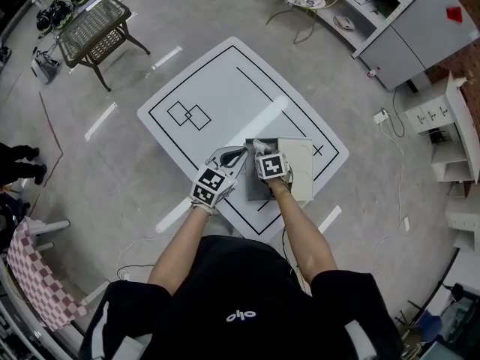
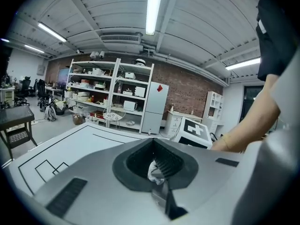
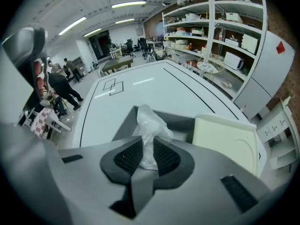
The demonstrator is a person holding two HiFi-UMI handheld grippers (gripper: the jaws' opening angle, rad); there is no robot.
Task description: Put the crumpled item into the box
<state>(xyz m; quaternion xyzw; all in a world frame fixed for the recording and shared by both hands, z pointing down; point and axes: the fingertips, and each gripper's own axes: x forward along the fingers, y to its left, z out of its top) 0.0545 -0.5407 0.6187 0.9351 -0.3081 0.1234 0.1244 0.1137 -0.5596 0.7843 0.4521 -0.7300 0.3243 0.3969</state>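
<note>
Light came from long ceiling tubes [image 2: 154,8], bright and even, and my head view was sharp. The tubes left pale glare streaks on the white tabletop [image 1: 225,88] and on the grey floor [image 1: 101,122]; shadows were faint and soft. Both gripper views bulged like a fisheye, with straight lines bowed and the corners black. Close to the lens, my left hand-held gripper [image 2: 157,170] and right hand-held gripper [image 3: 147,151] looked soft, and the far shelves [image 2: 108,88] slightly hazy.
</note>
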